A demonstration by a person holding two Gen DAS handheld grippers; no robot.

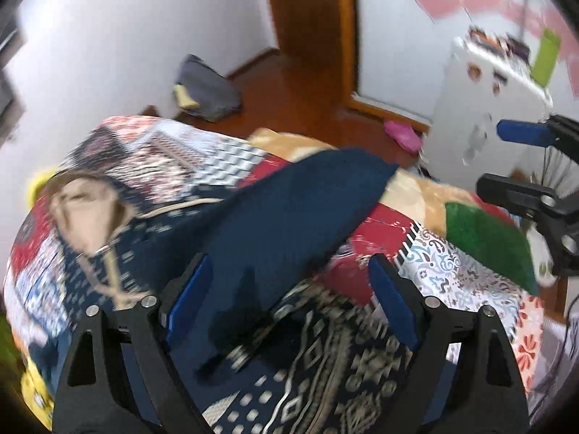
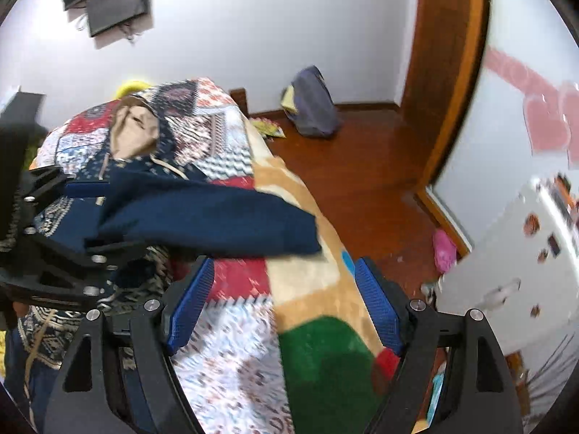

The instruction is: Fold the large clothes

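A large navy hooded garment with tan patterns lies spread on the bed; its beige-lined hood (image 1: 83, 213) (image 2: 134, 130) is at the far end. Its plain navy sleeve (image 1: 289, 199) (image 2: 217, 217) stretches across the bedcover toward the right. My left gripper (image 1: 291, 293) (image 2: 97, 218) is open wide over the garment's body, and the sleeve's near end runs between its blue pads without being pinched. My right gripper (image 2: 284, 300) (image 1: 506, 161) is open above the bedcover just short of the sleeve's cuff, with nothing between its fingers. Both views are blurred.
The bed carries a patchwork cover (image 2: 231, 354) and a tan, red and green blanket (image 2: 322, 361). Right of it is wooden floor (image 2: 362, 166) with a grey bag (image 2: 315, 108), a pink thing (image 2: 443, 249) and a white cabinet (image 2: 506, 271). A dark screen (image 2: 112, 3) hangs on the wall.
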